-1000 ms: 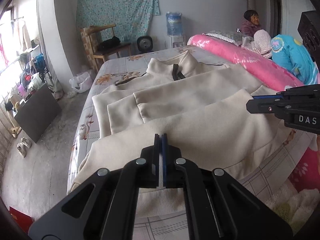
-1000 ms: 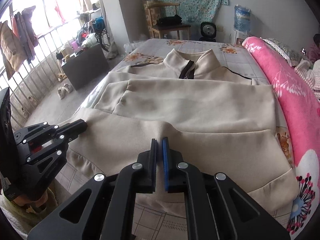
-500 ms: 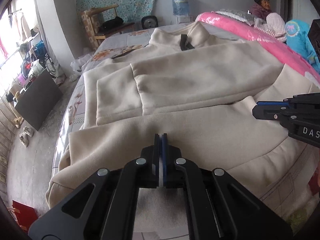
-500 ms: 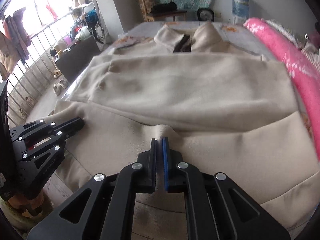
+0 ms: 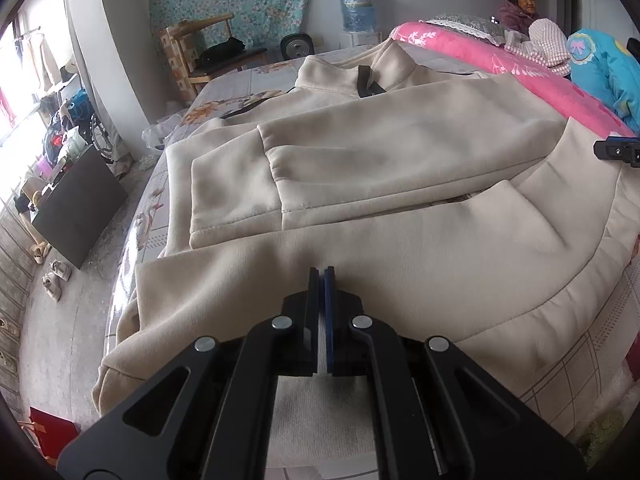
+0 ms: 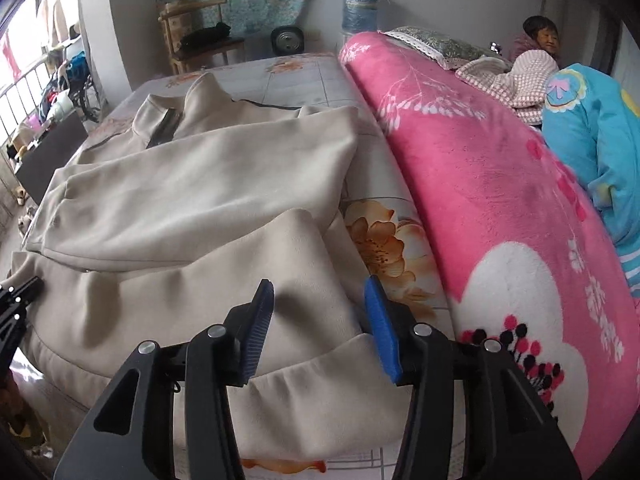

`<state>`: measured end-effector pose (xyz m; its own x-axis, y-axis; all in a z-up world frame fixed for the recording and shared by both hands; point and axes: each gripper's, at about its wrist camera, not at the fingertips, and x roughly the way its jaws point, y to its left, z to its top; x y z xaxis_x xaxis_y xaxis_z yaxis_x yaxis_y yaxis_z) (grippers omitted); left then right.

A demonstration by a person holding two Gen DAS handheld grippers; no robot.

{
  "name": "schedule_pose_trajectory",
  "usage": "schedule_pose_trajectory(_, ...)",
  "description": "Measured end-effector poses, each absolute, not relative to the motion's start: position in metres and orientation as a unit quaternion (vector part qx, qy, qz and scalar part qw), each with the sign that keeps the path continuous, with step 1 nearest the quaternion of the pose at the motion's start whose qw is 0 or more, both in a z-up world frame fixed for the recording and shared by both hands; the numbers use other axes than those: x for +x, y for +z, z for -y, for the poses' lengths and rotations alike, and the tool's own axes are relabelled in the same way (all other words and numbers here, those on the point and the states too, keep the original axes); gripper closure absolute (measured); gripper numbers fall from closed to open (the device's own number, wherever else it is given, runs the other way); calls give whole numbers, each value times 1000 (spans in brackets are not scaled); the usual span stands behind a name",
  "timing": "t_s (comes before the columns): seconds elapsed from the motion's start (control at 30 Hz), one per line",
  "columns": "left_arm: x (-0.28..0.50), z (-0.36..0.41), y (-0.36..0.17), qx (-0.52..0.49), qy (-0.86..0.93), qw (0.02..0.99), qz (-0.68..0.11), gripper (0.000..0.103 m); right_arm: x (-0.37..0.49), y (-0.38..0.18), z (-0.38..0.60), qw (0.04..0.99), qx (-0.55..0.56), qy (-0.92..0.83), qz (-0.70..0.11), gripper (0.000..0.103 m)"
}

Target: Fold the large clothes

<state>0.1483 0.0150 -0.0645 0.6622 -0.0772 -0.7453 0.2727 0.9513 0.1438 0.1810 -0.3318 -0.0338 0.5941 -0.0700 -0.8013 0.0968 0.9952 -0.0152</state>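
1. Much of the beige jacket (image 5: 400, 152) is out of sight: its near hem runs under the black frame of the left gripper (image 5: 323, 280), and its far sleeve edge is cut off by the pink blanket (image 6: 500, 184).
2. Only the tip of the right gripper (image 6: 320, 300) shows at the right rim of the left wrist view, so its state is plain only from its own camera.
3. I can read no lettering anywhere; the label on the water jug (image 5: 355, 6) is a blur.
4. The jacket lies flat on the bed (image 6: 300, 76), collar toward the far wall and hem toward me, its long axis running from the bed's near edge to its far end. Both sleeves are folded across the chest.
5. The left gripper's fingers are pressed together, pinching a ridge of the jacket's lower hem.
6. The right gripper's blue pads (image 6: 380, 328) stand spread apart over the hem's right corner, holding nothing.
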Motion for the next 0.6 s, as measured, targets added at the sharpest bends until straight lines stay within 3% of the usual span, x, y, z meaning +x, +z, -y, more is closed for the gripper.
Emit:
schedule_pose_trajectory(0.03,148,-15,-65,124,-96,904,-398,101,182,-35,332,892,13,-48,-449,79)
schedule_pose_trajectory(0.1,148,-14,-65,129,-95,905,-395,101,179,-32,335,895,28,-41,-442,96)
schedule_pose_trajectory(0.3,149,-19,-57,104,-102,907,-396,101,151,4,344,922,62,-62,-378,97)
schedule_pose_trajectory(0.6,154,-13,-63,114,-94,901,-407,101,175,-49,362,900,94,-59,-423,97)
